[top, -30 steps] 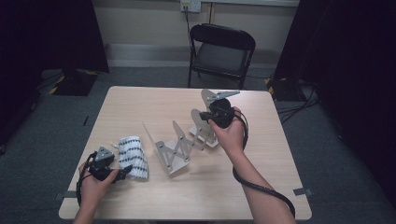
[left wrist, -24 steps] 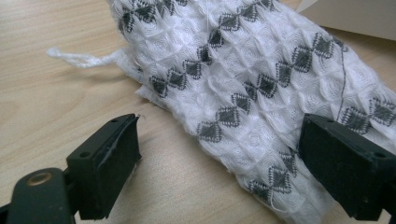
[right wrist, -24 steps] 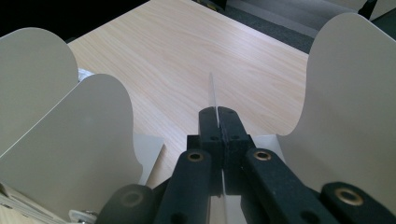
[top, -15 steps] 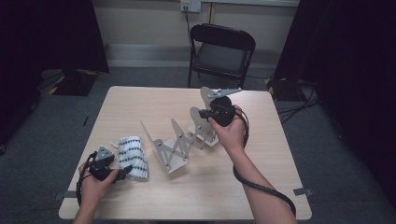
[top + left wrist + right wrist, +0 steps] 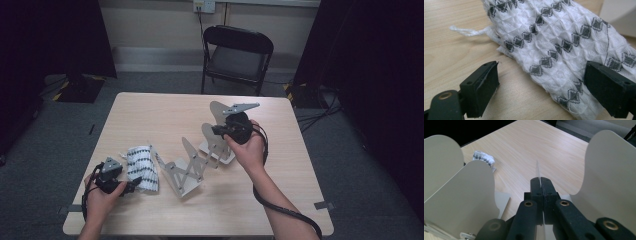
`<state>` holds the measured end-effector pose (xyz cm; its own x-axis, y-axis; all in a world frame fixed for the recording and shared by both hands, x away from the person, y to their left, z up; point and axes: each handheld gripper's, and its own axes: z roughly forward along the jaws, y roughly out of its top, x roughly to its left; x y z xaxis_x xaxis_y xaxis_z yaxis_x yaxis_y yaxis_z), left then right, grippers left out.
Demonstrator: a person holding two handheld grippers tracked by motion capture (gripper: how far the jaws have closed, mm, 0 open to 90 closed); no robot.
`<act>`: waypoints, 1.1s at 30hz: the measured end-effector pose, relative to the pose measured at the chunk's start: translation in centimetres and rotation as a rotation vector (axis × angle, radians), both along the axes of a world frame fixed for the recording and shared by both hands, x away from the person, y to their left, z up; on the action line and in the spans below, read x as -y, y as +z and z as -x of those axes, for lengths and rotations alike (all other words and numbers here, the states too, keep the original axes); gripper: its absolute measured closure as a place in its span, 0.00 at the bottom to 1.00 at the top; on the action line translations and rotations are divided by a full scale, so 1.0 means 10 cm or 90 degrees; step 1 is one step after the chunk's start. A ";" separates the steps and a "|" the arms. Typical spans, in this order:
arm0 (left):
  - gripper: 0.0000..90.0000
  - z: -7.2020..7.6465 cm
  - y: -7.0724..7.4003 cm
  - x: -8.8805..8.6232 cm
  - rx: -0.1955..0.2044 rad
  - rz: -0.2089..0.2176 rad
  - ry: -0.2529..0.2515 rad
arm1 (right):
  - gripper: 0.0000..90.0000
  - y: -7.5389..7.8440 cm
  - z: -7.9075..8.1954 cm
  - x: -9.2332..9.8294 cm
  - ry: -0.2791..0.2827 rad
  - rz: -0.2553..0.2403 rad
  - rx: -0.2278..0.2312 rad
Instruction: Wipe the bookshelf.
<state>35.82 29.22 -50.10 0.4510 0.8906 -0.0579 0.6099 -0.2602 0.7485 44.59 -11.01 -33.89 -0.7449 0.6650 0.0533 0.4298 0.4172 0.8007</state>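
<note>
White patterned cloth [image 5: 564,47] lies rolled on the wooden surface [image 5: 160,112], long axis running away from me, between my left gripper's [image 5: 541,87] spread jaws. My right gripper [image 5: 540,185] pinches a panel of the grey folding rack [image 5: 192,165].

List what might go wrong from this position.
1. The right claw pinches only the thin edge of one panel of the folding rack; the panel may slip out.
2. The left claw stands open around the end of the patterned cloth; closing there may catch only a little fabric, and the cloth could drop.
</note>
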 end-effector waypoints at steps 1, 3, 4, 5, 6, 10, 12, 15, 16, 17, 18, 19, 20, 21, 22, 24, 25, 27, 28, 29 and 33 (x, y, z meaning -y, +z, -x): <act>0.14 0.00 0.00 0.00 0.000 0.001 0.001 | 1.00 -0.02 0.01 0.03 0.000 -0.001 0.000; 0.14 0.00 0.00 0.00 0.000 0.001 0.001 | 1.00 -0.06 0.01 0.10 0.001 -0.001 -0.004; 0.14 0.00 0.00 0.00 0.000 0.000 0.001 | 1.00 -0.07 0.01 0.14 0.000 -0.001 -0.003; 0.14 0.00 0.00 0.00 0.000 0.000 0.001 | 1.00 -0.08 0.01 0.17 -0.002 -0.003 -0.005; 0.14 0.00 0.00 0.00 0.000 0.000 0.001 | 1.00 -0.10 0.00 0.22 -0.004 -0.004 -0.007; 0.14 0.00 0.00 0.00 0.000 0.000 0.001 | 1.00 -0.16 -0.05 0.36 -0.011 -0.001 -0.011; 0.14 0.00 0.00 0.00 0.000 0.000 0.001 | 1.00 -0.19 -0.08 0.41 -0.016 0.005 -0.009; 0.14 0.00 0.00 0.00 0.000 0.001 0.001 | 1.00 -0.22 -0.11 0.43 -0.020 0.008 -0.007; 0.14 0.00 0.00 0.00 0.000 0.001 0.001 | 1.00 -0.26 -0.13 0.45 -0.024 0.019 -0.007; 0.14 0.00 0.00 0.00 0.000 0.001 0.001 | 1.00 -0.27 -0.14 0.47 -0.026 0.019 -0.007; 0.14 0.00 0.00 0.00 0.000 0.001 0.001 | 1.00 -0.27 -0.14 0.47 -0.026 0.019 -0.007; 0.14 0.00 0.00 0.00 0.000 0.001 0.001 | 1.00 -0.30 -0.15 0.48 -0.031 0.017 -0.012; 0.14 0.00 0.00 0.00 0.000 0.001 0.001 | 1.00 -0.31 -0.15 0.49 -0.032 0.019 -0.010; 0.14 0.00 0.00 0.00 0.000 0.001 0.001 | 1.00 -0.32 -0.14 0.49 -0.032 0.015 -0.009; 0.14 0.00 0.00 0.00 0.000 0.000 0.001 | 0.99 -0.32 -0.14 0.50 -0.034 0.014 -0.008; 0.14 0.00 0.00 0.00 0.000 0.001 0.001 | 0.93 -0.32 -0.10 0.47 -0.033 0.028 0.010; 0.14 0.00 0.00 0.00 0.000 0.001 0.001 | 0.86 -0.31 -0.08 0.47 -0.039 0.035 0.025; 0.14 0.00 0.00 0.00 0.000 0.001 0.001 | 0.85 -0.27 -0.05 0.48 -0.050 0.023 0.035; 0.14 0.00 0.00 0.00 0.000 -0.001 0.001 | 0.83 -0.25 -0.03 0.49 -0.053 0.028 0.040; 0.14 0.00 0.00 0.00 0.000 -0.001 0.001 | 0.79 -0.24 -0.01 0.49 -0.059 0.040 0.049; 0.14 0.00 0.00 0.00 0.000 0.000 0.002 | 0.72 -0.20 0.07 0.54 -0.065 0.030 0.050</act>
<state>35.80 29.20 -50.11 0.4484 0.8919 -0.0583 0.6110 -0.2583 0.7483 43.88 -16.44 -35.84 -0.6741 0.7378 -0.0355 0.4087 0.4126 0.8141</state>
